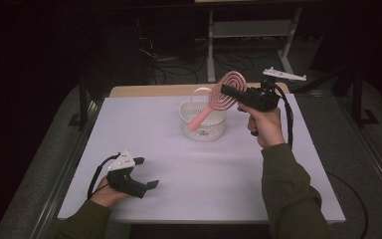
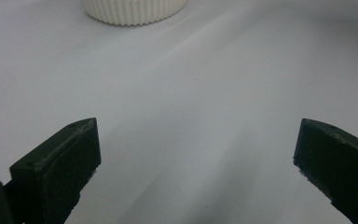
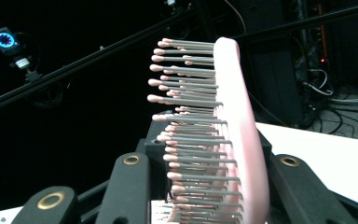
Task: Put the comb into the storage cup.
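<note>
Above the white surface (image 1: 179, 164), we see the right gripper (image 1: 229, 91) with its jaws clamped on the head of a pink hairbrush (image 1: 219, 99), handle slanting down over the white basket (image 1: 204, 122). Near the front edge, the left gripper (image 1: 146, 173) rests, jaws wide and empty.

Pink hairbrush (image 1: 224, 94) with concentric ring pattern on the head, grey bristles tipped pale pink; white basket (image 1: 204, 124) with fine vertical ribbing and small openings in the wall; white table (image 1: 204, 174); black grippers, left (image 1: 146, 174) and right (image 1: 229, 89), topped by light grey plates; olive-green sleeves (image 1: 288, 189)
</note>
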Available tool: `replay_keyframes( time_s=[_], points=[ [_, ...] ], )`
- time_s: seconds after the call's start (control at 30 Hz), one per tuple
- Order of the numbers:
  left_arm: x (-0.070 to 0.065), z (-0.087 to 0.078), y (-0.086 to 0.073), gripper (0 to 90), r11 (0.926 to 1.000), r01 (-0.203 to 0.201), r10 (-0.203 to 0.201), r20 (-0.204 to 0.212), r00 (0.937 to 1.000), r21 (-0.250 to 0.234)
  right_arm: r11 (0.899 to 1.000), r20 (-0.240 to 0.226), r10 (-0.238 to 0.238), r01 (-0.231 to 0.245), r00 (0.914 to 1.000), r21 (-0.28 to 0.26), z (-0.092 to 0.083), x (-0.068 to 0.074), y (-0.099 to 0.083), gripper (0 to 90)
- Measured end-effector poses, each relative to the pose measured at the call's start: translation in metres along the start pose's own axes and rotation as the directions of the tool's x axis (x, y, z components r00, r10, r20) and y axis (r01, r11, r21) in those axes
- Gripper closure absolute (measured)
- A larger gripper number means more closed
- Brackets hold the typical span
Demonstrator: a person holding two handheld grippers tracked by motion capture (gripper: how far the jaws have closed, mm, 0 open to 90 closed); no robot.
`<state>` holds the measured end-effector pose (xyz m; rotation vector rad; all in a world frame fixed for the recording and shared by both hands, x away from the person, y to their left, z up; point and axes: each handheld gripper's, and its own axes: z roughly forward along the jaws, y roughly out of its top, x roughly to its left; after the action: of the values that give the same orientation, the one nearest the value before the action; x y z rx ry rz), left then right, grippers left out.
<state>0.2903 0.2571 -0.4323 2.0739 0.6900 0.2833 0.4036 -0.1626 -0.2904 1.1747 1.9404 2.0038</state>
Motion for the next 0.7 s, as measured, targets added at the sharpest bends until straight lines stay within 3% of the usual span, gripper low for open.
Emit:
replay_keyframes(
  time_s=[0.37,0.7],
  points=[
    [0.000,0.001,0.000,0.5,1.0000,-0.002,0.002,0.003,1.0000,0.004,1.000,0.047,0.006,-0.005,0.9989,-0.020,0.005,-0.010,0.011,62.5],
    [0.000,0.001,-0.001,0.5,1.0000,-0.003,0.003,0.007,1.0000,0.004,0.999,0.097,0.020,-0.017,0.9951,-0.031,0.015,-0.022,0.007,62.5]
  ],
)
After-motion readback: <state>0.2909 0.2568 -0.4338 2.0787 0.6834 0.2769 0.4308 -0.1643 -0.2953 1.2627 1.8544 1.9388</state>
